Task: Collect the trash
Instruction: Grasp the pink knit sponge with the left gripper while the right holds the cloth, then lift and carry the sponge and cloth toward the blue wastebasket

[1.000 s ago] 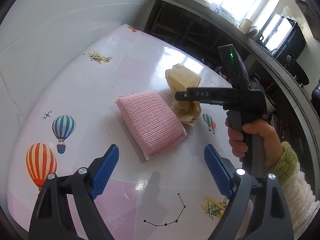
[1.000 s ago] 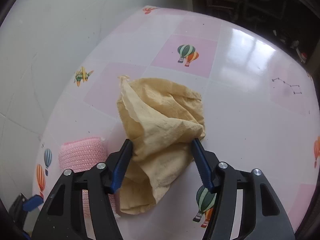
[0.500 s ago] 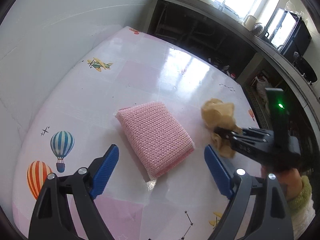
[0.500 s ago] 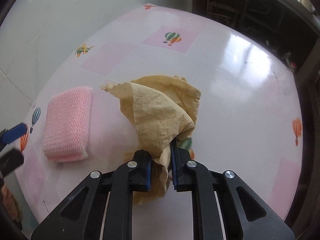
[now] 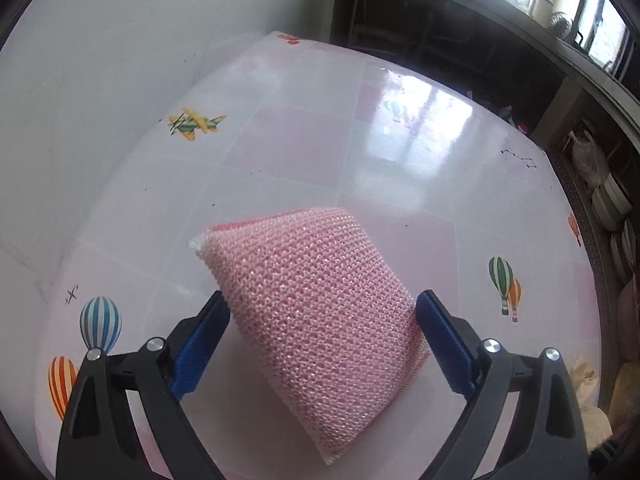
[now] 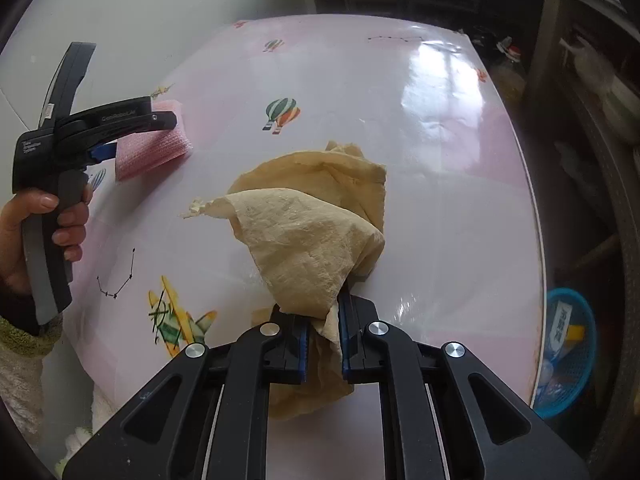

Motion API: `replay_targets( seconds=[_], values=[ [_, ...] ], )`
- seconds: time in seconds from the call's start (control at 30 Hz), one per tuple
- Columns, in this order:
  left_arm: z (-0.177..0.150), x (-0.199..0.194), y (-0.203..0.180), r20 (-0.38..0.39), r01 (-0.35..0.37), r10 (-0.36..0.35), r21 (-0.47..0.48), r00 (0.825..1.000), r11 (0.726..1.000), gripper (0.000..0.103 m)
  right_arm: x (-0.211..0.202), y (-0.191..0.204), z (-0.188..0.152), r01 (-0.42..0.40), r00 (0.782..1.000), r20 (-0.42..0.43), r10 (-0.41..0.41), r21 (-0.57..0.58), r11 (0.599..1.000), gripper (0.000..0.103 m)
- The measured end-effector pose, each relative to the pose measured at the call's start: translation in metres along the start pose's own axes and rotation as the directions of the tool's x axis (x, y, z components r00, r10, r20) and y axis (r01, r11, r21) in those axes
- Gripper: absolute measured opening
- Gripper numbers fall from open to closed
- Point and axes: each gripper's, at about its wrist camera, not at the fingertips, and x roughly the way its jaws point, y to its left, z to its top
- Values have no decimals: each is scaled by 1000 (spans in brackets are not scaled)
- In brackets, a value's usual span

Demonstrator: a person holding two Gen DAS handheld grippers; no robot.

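A crumpled tan paper towel (image 6: 312,240) hangs over the pink patterned table (image 6: 420,140), pinched at its lower end by my right gripper (image 6: 324,320), which is shut on it. A pink knitted sponge (image 5: 320,312) lies on the table (image 5: 320,140). My left gripper (image 5: 322,300) straddles it with its jaws opening, one blue pad (image 5: 200,344) at each side of the sponge. In the right wrist view the left gripper (image 6: 104,152) is at the left, held by a hand (image 6: 44,232), with the sponge (image 6: 160,156) at its tip.
A blue plastic basket (image 6: 568,348) holding scraps stands on the floor beyond the table's right edge. A white tiled wall (image 5: 100,80) runs along the table's left side. Dark shelves with stacked bowls (image 5: 608,204) line the right.
My right gripper closed on the tan paper towel, lifted it and carried it toward the table's right edge. My left gripper moved forward and down until the pink sponge lay between its jaws.
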Motion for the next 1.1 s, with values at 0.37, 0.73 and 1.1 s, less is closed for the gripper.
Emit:
replay_targets(
  seconds=[0.37,0.73,1.1],
  values=[
    [-33,-17,-47,-41,72,-64,233,997,970,72,-16,-13,-21,-12,1000,24,10,81,997,9],
    [-121,-75,-88,-97,273,-257,425,962,863,70,-27,-21,-34,-27,998,55,21,106,994,8],
    [-137,-75,-82,-92,229,-211,436,973,870,71,-22,-21,-34,-38,998,63,30,119,992,8]
  ],
)
